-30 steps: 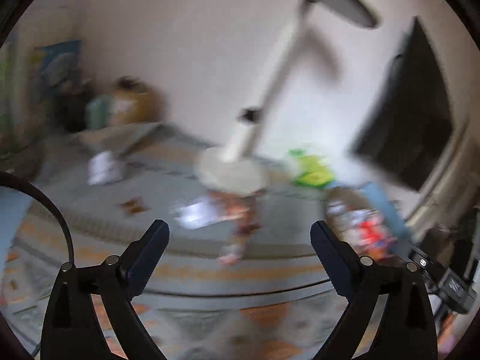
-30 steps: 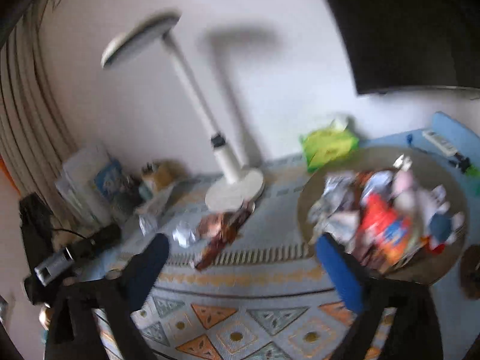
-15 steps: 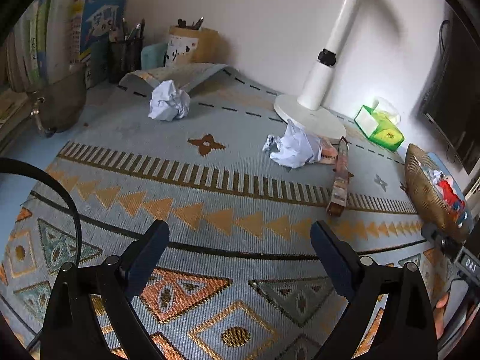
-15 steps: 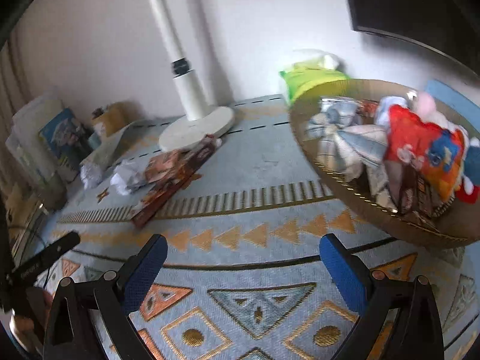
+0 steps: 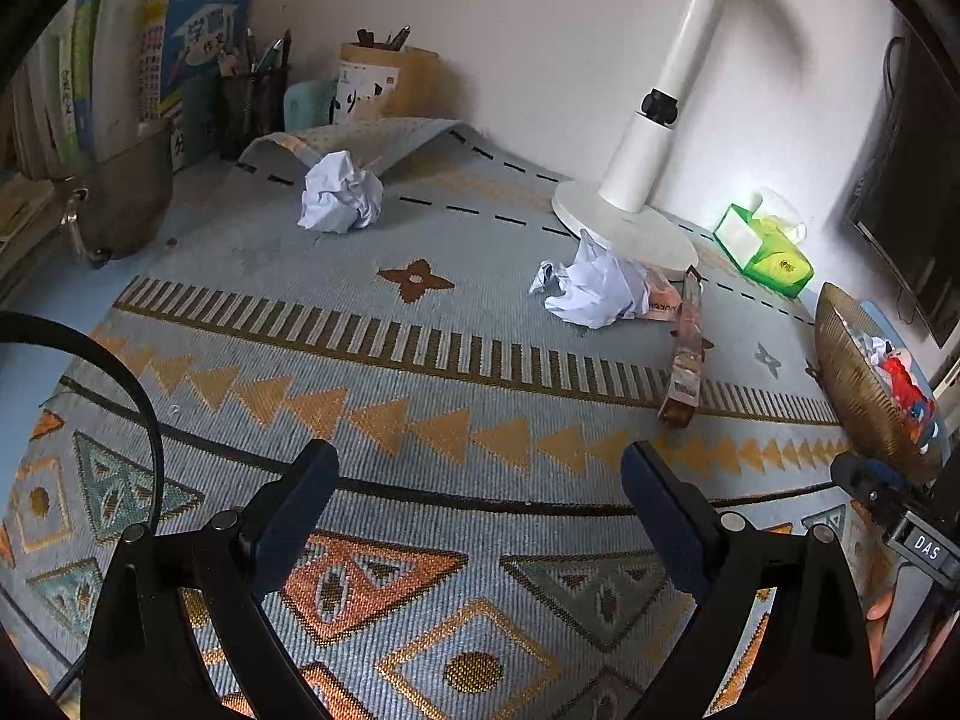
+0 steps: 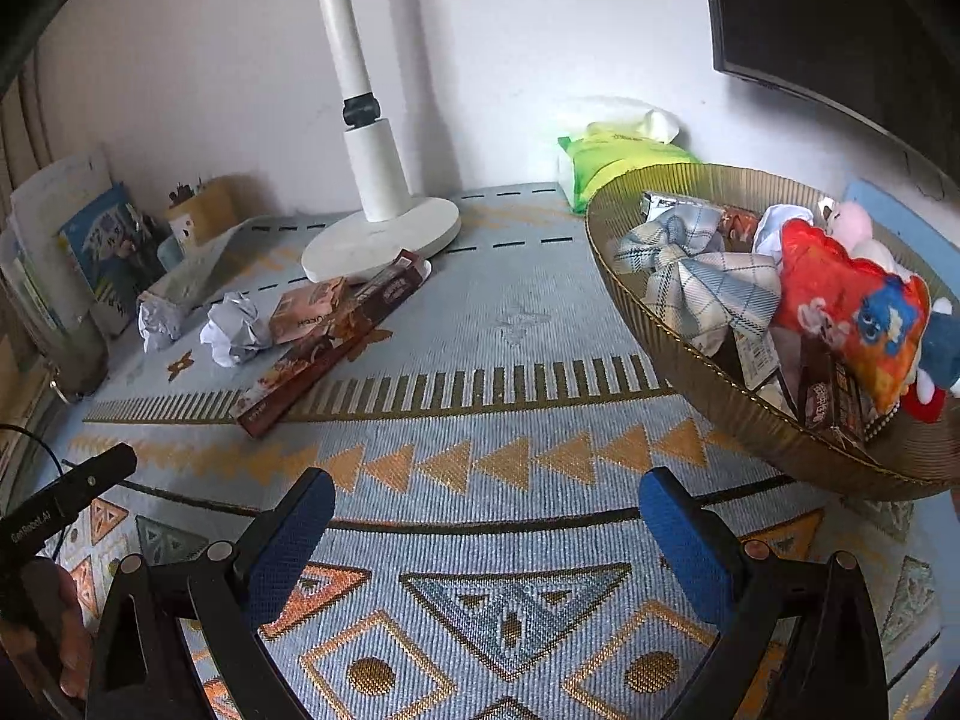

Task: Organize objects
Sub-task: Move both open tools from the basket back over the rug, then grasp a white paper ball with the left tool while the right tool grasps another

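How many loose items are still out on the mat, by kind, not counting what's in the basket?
Crumpled paper balls: 2, one near the folded mat edge, one by the lamp base
Long brown snack box: 1
Small pinkish pack: 1, lying between the paper ball and the long box
Total: 4
Both claws, left and right, are open and empty.

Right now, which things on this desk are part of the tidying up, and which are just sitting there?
To tidy: far paper ball, near paper ball, long brown box, pink packet, into the basket.

Just there: lamp, tissue pack, books, pen holders.
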A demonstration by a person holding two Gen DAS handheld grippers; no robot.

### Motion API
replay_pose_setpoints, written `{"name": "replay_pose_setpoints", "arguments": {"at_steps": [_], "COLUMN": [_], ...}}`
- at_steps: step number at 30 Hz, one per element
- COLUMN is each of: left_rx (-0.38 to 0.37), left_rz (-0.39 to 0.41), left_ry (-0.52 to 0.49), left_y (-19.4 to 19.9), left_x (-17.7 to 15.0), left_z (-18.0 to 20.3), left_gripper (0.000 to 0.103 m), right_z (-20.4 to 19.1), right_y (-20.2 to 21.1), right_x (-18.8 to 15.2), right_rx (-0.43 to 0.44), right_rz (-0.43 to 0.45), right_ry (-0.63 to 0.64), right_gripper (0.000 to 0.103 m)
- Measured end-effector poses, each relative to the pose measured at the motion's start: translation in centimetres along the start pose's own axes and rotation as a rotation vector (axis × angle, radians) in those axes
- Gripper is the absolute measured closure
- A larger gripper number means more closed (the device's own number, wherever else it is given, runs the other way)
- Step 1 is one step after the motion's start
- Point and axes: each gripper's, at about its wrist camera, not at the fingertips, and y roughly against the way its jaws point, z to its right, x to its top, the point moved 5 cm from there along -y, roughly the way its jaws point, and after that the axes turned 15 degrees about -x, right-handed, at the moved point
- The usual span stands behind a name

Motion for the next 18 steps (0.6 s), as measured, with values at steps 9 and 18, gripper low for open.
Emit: {"name": "replay_pose_setpoints", "arguments": {"at_steps": [9,18], "left_rx": [-0.005,0.040], "left_rz": [-0.036,-0.013], "left_ry": [-0.074,0.006], "left_y": [1.8,-0.9], "left_x": [2.6,11.8], "left_z": [-0.3,-6.7], "left_gripper": [0.008,0.007], "right_z": [-1.6,-13.7], "right_y": [0.8,1.3], "right_x": [0.2,6.3], "right_rx": [0.061,0.148], "right_rz": [-0.083,0.032], "right_ry": [0.068,0.367], "right_gripper": [0.001,0.001]}}
